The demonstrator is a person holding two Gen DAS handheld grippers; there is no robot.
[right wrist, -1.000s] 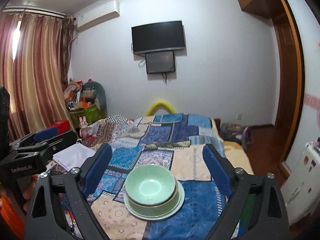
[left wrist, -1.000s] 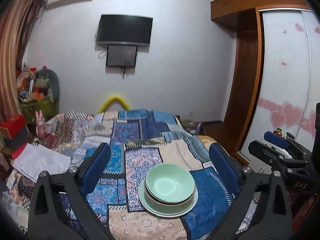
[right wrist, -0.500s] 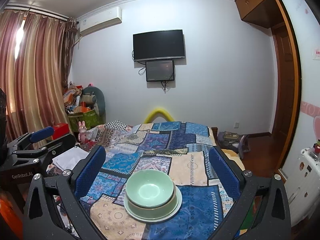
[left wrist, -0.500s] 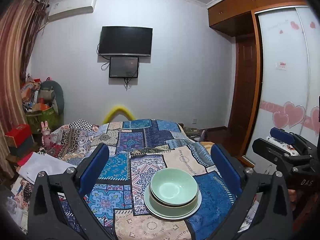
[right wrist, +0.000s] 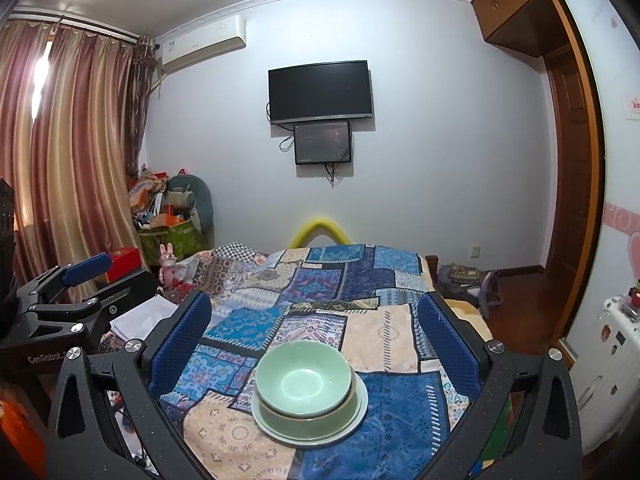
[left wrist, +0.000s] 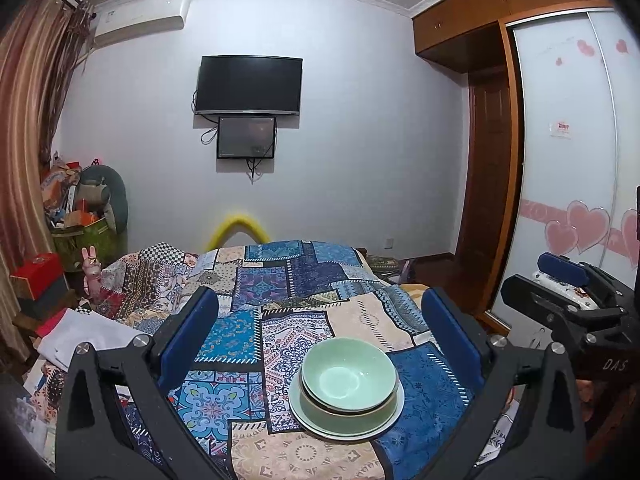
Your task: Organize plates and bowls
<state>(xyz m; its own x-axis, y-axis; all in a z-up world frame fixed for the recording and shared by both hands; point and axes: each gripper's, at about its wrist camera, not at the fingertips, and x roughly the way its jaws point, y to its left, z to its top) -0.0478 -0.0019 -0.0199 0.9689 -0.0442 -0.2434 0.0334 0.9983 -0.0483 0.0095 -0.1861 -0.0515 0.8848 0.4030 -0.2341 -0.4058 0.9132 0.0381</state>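
Pale green bowls (left wrist: pixel 347 380) sit nested on a pale green plate (left wrist: pixel 384 418), on a patchwork cloth (left wrist: pixel 288 320). The same stack of bowls (right wrist: pixel 303 378) and plate (right wrist: pixel 356 408) shows in the right wrist view. My left gripper (left wrist: pixel 320 336) is open and empty, held above and in front of the stack. My right gripper (right wrist: pixel 316 336) is open and empty too, above the stack. The right gripper shows at the right edge of the left wrist view (left wrist: pixel 560 296); the left gripper shows at the left edge of the right wrist view (right wrist: pixel 76 292).
The cloth-covered surface (right wrist: pixel 380 332) ends near the bottom of both views. White paper (left wrist: pixel 84 336) lies left of it. A cluttered basket (right wrist: pixel 172 232) and curtains (right wrist: pixel 64 168) stand at left; a wardrobe (left wrist: pixel 568 168) and a white case (right wrist: pixel 612 344) at right.
Both grippers have tilted up and drawn back a little, so the stack sits lower in both views and more wall and ceiling shows. The bowls and plate have not moved.
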